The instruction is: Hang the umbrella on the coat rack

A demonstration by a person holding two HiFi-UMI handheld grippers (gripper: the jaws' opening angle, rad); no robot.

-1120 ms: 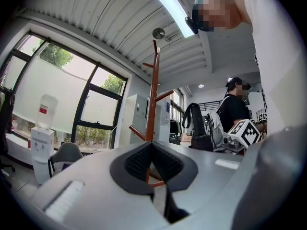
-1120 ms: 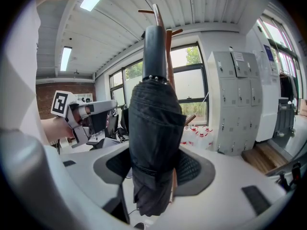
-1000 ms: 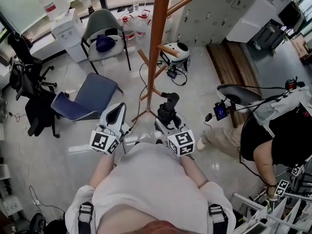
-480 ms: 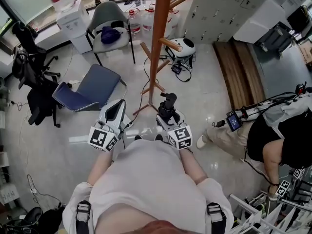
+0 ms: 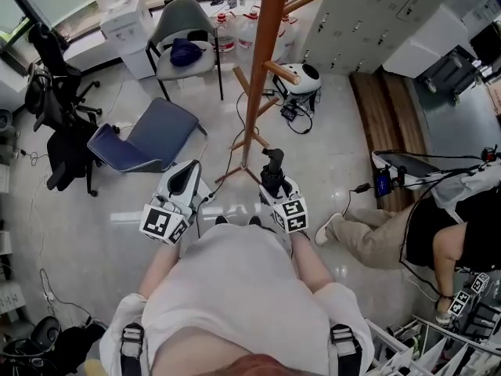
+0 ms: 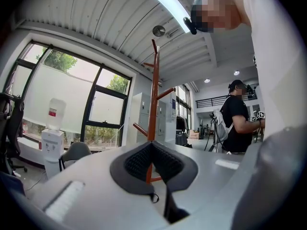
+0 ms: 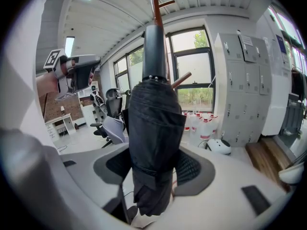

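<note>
A folded black umbrella [image 7: 152,128] stands nearly upright between the jaws of the right gripper [image 5: 274,188]. The jaws are spread wide and clamp the umbrella's bundled fabric on both sides. Its smooth black end cap points up and forward. No strap or loop for hanging can be made out.

The left gripper [image 6: 152,150] hangs level just beside the right one. Its pad tips are closed together with nothing between them.

Straight ahead, a short way across the pale floor, stands the wooden coat rack [image 5: 258,69]. It is a tall reddish-brown pole on splayed feet, with short pegs [image 5: 282,71] angling upward. The umbrella is apart from it and not yet hung.

Around the rack's base lie a dark cable [image 5: 235,143] and a white helmet-like object [image 5: 301,77]. To the left are a blue-grey chair [image 5: 145,135] and a grey chair [image 5: 184,30]. Clear water jugs [image 5: 225,34] stand behind, and grey lockers [image 5: 368,10] line the right. A person [image 5: 423,229] sits on the floor at the right.

Risks, as a judgement: the grip is on soft fabric, so the umbrella could slip or twist when tilted. With no loop found, it may slide off a peg. A hard push could rock the slender rack, and the cable near its feet could catch a step.
</note>
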